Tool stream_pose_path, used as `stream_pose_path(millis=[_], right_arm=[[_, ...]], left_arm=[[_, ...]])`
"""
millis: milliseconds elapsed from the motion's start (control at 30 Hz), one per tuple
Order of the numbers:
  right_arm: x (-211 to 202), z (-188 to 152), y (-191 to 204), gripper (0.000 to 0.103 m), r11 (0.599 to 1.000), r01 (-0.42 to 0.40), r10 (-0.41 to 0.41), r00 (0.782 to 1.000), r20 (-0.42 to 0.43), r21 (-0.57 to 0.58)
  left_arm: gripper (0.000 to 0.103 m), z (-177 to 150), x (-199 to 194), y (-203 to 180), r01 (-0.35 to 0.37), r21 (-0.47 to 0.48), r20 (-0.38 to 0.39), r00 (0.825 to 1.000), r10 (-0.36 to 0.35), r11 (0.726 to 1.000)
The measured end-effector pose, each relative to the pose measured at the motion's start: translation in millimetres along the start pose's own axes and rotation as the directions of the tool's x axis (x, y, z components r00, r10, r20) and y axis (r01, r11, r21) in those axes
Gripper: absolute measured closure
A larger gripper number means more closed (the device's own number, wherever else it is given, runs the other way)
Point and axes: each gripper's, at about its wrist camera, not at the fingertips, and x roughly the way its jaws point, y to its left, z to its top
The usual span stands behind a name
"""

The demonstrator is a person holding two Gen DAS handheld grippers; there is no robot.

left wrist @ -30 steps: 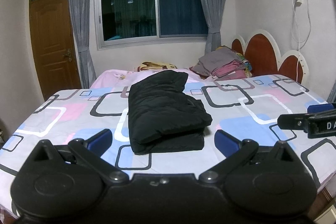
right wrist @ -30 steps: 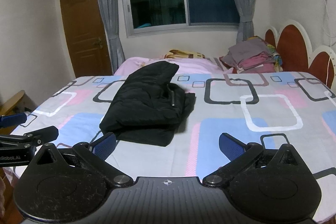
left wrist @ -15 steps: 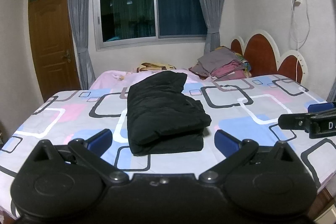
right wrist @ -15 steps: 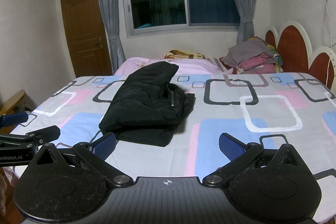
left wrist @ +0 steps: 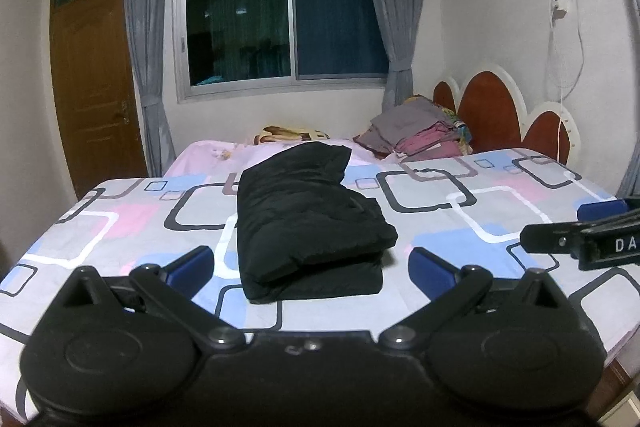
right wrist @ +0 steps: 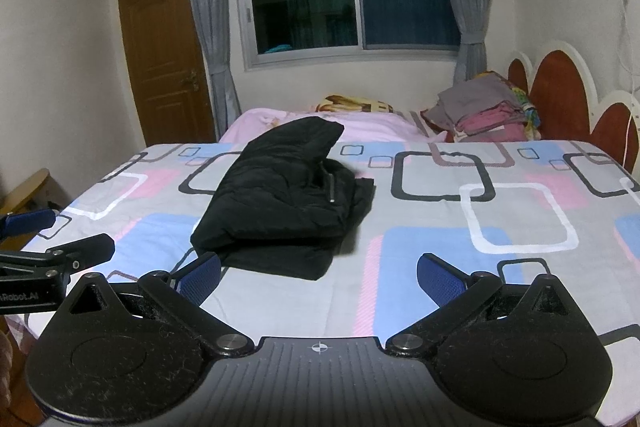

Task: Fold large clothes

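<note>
1. A folded black jacket (left wrist: 308, 223) lies on the bed (left wrist: 460, 227), dead ahead of my left tongs (left wrist: 310, 267) and ahead and to the left of my right tongs (right wrist: 318, 273); its long axis runs away from both pairs.
2. I judge the left tongs nearer; the bundle's near edge sits just beyond their tips, while the right pair stand off to its side.
3. Both tongs are spread wide, gripping nothing and touching neither cloth nor bed.
4. The fold looks nearly complete to me; any tidy-up falls to the left pair.
</note>
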Motion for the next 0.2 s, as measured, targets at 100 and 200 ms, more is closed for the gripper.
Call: stream_pose_path(millis=[100,200], right_arm=[[0.2,0.1,1.0,0.000,1.000,-0.002,0.002,1.000,0.000,-0.004],[0.3,0.7,1.7,0.000,1.000,-0.004,0.004,1.000,-0.001,-0.012]], left_arm=[[0.001,0.0,0.4,2.2,0.019,-0.004,0.005,1.000,-0.019,1.000],[0.000,-0.8,-0.5,6.9,0.024,-0.033,0.016,1.000,-0.023,0.999]])
